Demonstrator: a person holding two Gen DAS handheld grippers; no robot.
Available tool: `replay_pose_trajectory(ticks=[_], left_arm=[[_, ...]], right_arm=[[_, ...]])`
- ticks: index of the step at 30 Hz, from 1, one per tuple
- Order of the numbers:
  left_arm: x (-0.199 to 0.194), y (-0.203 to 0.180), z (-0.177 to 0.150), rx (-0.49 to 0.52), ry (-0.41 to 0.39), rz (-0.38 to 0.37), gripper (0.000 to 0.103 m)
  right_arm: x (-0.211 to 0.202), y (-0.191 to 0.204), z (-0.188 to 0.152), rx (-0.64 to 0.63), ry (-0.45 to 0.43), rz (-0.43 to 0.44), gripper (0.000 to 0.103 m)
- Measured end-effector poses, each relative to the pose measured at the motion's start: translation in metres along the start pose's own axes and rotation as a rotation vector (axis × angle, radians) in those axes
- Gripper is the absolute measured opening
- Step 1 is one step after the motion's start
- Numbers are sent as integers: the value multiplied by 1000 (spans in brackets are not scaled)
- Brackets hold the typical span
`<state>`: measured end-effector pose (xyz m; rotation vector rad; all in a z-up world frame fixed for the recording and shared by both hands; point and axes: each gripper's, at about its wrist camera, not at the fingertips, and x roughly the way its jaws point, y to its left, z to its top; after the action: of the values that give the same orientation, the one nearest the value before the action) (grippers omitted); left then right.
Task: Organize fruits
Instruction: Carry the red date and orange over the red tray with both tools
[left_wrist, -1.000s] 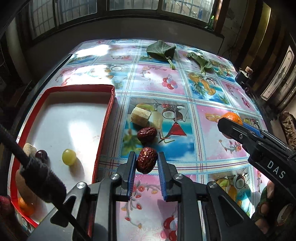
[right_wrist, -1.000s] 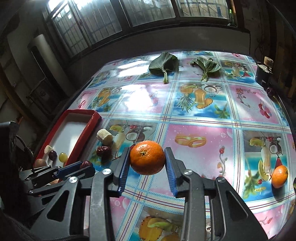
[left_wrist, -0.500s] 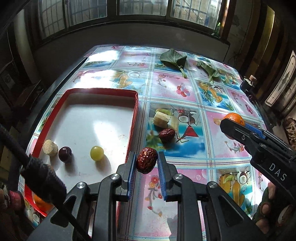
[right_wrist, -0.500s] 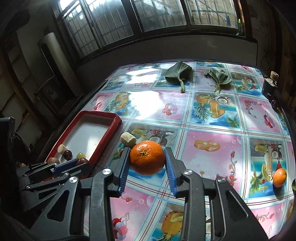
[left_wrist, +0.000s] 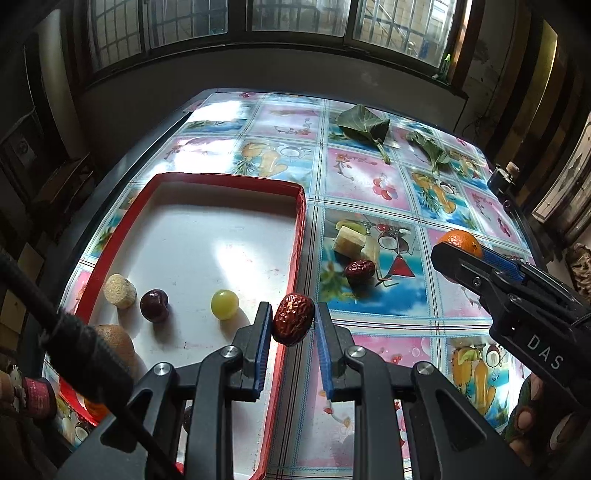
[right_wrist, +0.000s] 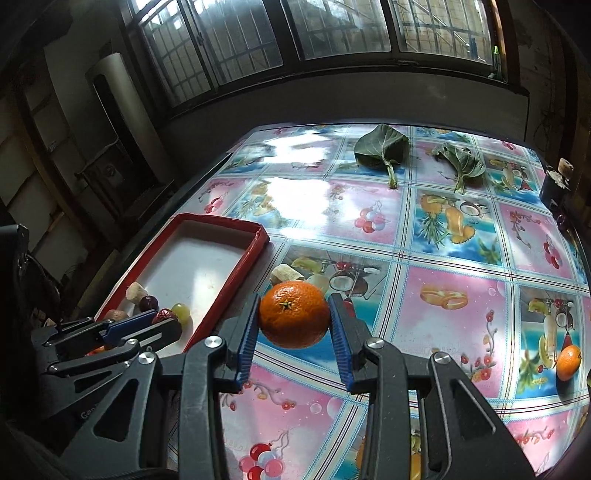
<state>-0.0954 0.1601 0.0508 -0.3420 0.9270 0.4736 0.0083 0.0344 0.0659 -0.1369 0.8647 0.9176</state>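
Observation:
My left gripper (left_wrist: 291, 325) is shut on a red date (left_wrist: 293, 318) and holds it above the right rim of the red tray (left_wrist: 299, 236). The tray holds a green grape (left_wrist: 224, 304), a dark cherry (left_wrist: 154, 305), a pale chunk (left_wrist: 119, 291) and a brown fruit (left_wrist: 114, 343). My right gripper (right_wrist: 294, 325) is shut on an orange (right_wrist: 294, 314), held above the table right of the tray (right_wrist: 255, 243); it also shows in the left wrist view (left_wrist: 458, 240). A second red date (left_wrist: 359, 269) and a banana piece (left_wrist: 349, 240) lie on the table.
Two green leaves (left_wrist: 364, 123) (left_wrist: 430, 147) lie at the far end of the patterned tablecloth. Another orange (right_wrist: 569, 362) sits near the right edge. A dark small container (right_wrist: 554, 184) stands at the far right edge. The table's left edge runs beside the tray.
My left gripper has lifted the red date off the table and carried it left, to over the tray's right rim. My right gripper has kept hold of the orange and moved back and up.

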Motion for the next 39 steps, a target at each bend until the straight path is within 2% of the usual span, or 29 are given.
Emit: replay_pose_trajectory(ticks=[28,32,39], left_arm=[[6,41,1,-60,4,30,22],[8,60,7,-88,2,57,22],[22,115,31,-196,21,108,22]], right_arm=[[27,35,5,-52,44,28,39],[34,39,8,-56,55,39,39],[61,55,23,-65,86,87,39]])
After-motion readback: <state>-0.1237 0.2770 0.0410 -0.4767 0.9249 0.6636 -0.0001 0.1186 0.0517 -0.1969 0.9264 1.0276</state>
